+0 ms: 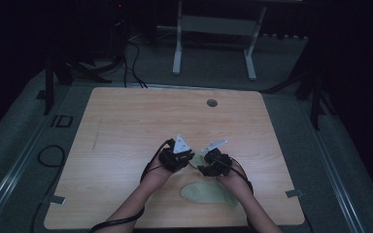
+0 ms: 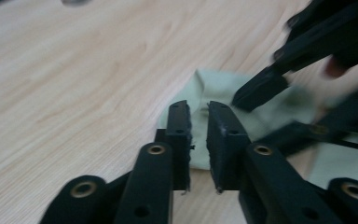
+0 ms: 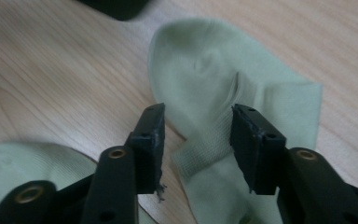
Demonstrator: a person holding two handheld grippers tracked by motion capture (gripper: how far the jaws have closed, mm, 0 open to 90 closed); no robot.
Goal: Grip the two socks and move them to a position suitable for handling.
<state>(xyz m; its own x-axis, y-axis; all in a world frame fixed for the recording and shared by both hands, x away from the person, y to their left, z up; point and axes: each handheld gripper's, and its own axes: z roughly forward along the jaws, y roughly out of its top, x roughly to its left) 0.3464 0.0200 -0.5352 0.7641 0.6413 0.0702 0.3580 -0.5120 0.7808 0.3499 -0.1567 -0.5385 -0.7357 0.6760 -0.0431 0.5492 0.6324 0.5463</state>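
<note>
— Pale green knit, two socks on the wooden bench (image 1: 126,126). One sock (image 1: 209,193) lies flat near the front edge, beside the person's right forearm. The other sock (image 3: 223,93) sits just beyond it, between the two grippers, near the middle of the bench.

— How would it handle?

— Soft and light, I'd judge. Limp, no stiffness; it will drape and bunch when lifted. Not fragile, not slippery. The ribbed cuff folded over on itself looks the best place to pinch, or any free edge.

— Right gripper (image 3: 196,140)?

— Its fingers (image 3: 151,140) stand apart, moderately wide, straddling the folded cuff. Cloth lies between them, but they aren't closed on it.

— And the left gripper (image 2: 198,135)?

— Fingers (image 2: 179,135) nearly together, a narrow gap left. The sock's edge lies right at their tips. Whether cloth is actually pinched in that gap, I cannot tell. In the same view the other gripper's finger presses down toward the sock from the right.

— From above?

— Both hands close together, grippers angled inward over that farther sock.
</note>
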